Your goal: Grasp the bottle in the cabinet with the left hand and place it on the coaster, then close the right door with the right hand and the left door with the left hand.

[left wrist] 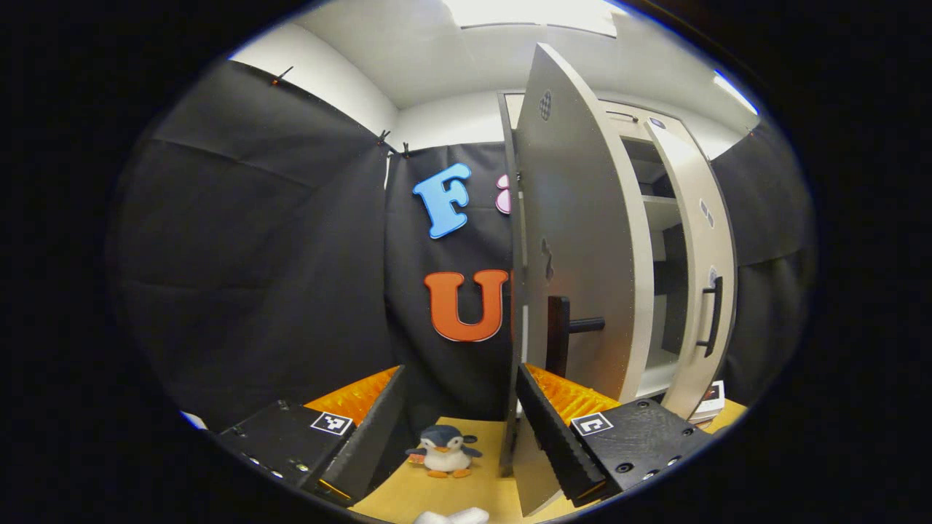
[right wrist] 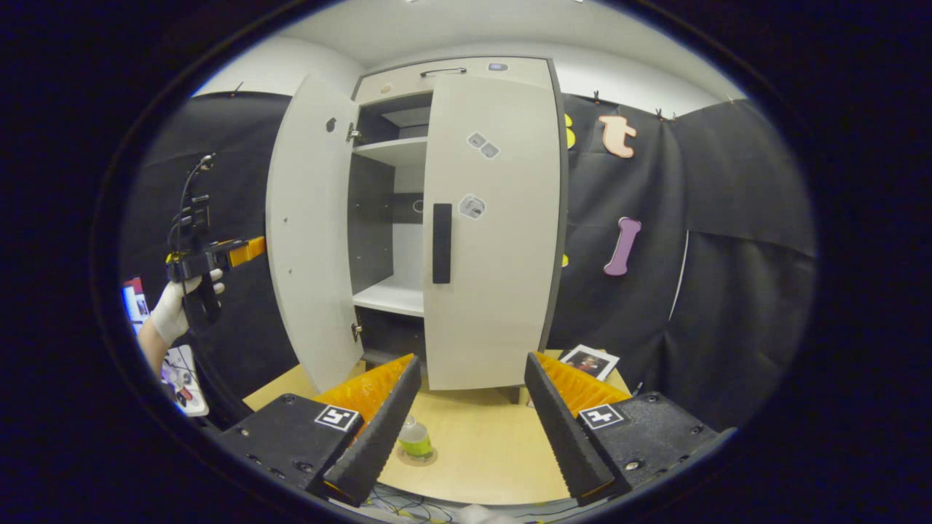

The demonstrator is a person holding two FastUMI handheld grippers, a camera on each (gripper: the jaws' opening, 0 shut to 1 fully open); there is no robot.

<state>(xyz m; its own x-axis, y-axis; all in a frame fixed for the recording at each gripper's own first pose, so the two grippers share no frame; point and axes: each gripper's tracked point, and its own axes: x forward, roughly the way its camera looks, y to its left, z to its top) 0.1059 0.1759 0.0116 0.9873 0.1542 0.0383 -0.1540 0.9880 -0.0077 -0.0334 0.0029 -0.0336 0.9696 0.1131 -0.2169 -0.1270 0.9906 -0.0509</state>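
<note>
The white cabinet (right wrist: 466,73) stands at the back of the table. Its left door (right wrist: 309,240) swings wide open; its right door (right wrist: 495,233) looks shut or nearly so. A small bottle of green liquid (right wrist: 415,439) stands on a round coaster (right wrist: 429,458) on the table, just behind my right gripper's left finger. My right gripper (right wrist: 470,489) is open and empty, facing the cabinet. A gloved hand holds my left gripper (right wrist: 218,256) behind the open left door. In the left gripper view, that gripper (left wrist: 462,491) is open, close to the door's outer face (left wrist: 575,240) and black handle (left wrist: 564,335).
A toy penguin (left wrist: 444,451) sits on the wooden table (right wrist: 488,437) between the left gripper's fingers, with a white object (left wrist: 451,517) nearer the camera. A printed card (right wrist: 590,360) lies by the cabinet's right foot. The cabinet shelves (right wrist: 389,298) look bare.
</note>
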